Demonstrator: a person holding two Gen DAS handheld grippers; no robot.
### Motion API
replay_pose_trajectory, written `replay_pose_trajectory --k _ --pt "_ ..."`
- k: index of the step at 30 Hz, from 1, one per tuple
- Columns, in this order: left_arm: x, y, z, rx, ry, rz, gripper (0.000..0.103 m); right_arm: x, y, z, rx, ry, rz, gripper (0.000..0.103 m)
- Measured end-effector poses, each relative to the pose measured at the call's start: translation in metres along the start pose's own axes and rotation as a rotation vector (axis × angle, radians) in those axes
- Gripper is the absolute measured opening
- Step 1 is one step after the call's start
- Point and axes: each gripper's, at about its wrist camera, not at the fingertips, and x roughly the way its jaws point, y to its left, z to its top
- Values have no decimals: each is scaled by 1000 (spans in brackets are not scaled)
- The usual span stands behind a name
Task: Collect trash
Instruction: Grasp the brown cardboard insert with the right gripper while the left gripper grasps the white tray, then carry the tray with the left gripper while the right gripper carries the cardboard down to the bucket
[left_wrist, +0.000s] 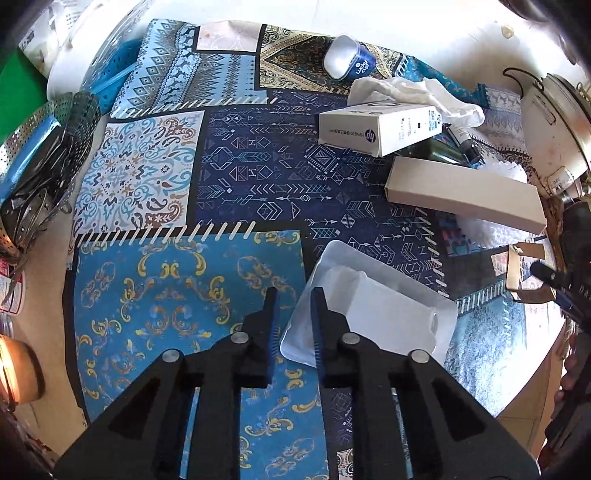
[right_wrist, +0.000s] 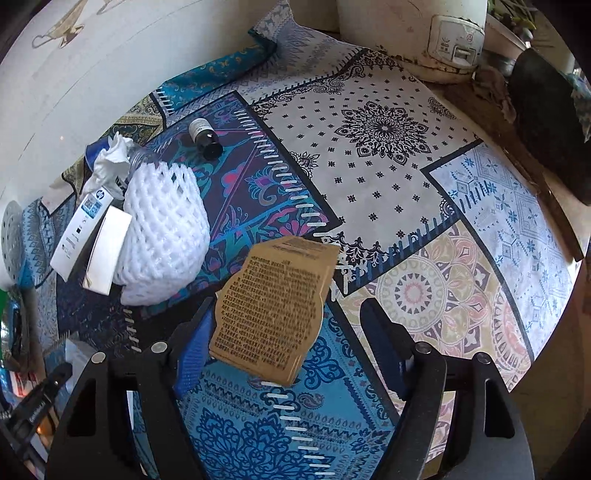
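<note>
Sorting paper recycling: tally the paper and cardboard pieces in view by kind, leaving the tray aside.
Boxes: 2, a printed box and a plain box
Crumpled paper: 1
Paper cup: 1
Brown card: 1
Total: 5

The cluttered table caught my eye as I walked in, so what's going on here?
A person with two handheld grippers is collecting trash from a patterned tablecloth. The right gripper is open, its fingers either side of a brown printed cardboard piece; whether it is touching is unclear. The left gripper hangs over the near edge of a white plastic tray, fingers slightly apart. An HP box, crumpled tissue and foam netting lie uncollected.
</note>
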Motion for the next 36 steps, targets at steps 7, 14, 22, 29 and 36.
replay_pose_trajectory --k 7,14,22,29,36 --pt "4 2 -9 -3 28 10 7 -4 -11 -15 -62 26 7 38" --pt "-3 -3 -27 -35 9 36 0 -26 -22 -24 -93 -28 30 37" --pt "-51 -29 -61 -61 -96 72 0 -60 -41 -42 -158 -64 100 35" --pt "-92 -72 -119 -94 -172 74 0 -95 -71 -77 -261 -85 156 35" --pt "-111 -123 -199 -132 -172 70 0 -121 -120 -123 -328 -74 184 35"
